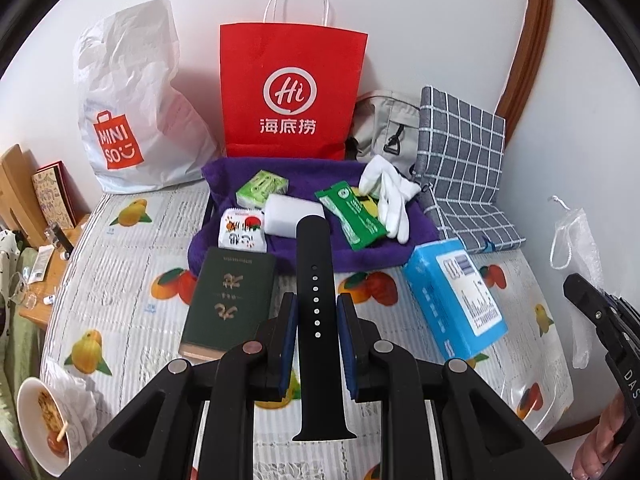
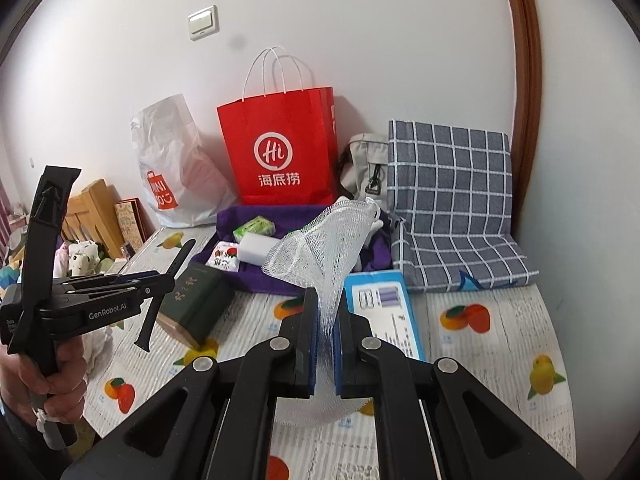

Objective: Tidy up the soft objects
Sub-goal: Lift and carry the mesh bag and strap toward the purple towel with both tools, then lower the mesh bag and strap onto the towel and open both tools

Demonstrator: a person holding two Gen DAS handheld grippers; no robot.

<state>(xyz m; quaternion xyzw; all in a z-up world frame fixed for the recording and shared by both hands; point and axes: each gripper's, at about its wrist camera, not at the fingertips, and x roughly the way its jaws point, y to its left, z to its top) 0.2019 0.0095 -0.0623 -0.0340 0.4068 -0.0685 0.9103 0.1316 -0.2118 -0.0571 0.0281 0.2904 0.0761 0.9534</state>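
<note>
**Both grippers loaded, held above the table**

Left gripper (image 1: pixel 316 316) is clamped on a long black rubbery watch strap (image 1: pixel 315 264) w/ a row of small holes; strap runs lengthwise between the blue pads, sticking out front and back, off the table. Right gripper (image 2: pixel 328 320) is squeezed tight on a white see-through mesh pouch (image 2: pixel 320 240), which fans out above the pads.

On the fruit-print table cover (image 1: pixel 120 280): purple towel (image 1: pixel 360 256) carrying a green tissue pack (image 1: pixel 262 188), white foam block (image 1: pixel 288 216), green sachet (image 1: pixel 352 216) and white glove (image 1: pixel 390 200). Dark green booklet (image 1: pixel 230 300) sits near the towel's front-left edge, blue box (image 1: pixel 456 296) to its front-right. Red paper bag (image 1: pixel 292 88) and white plastic bag (image 1: pixel 132 104) stand at the wall behind.
</note>
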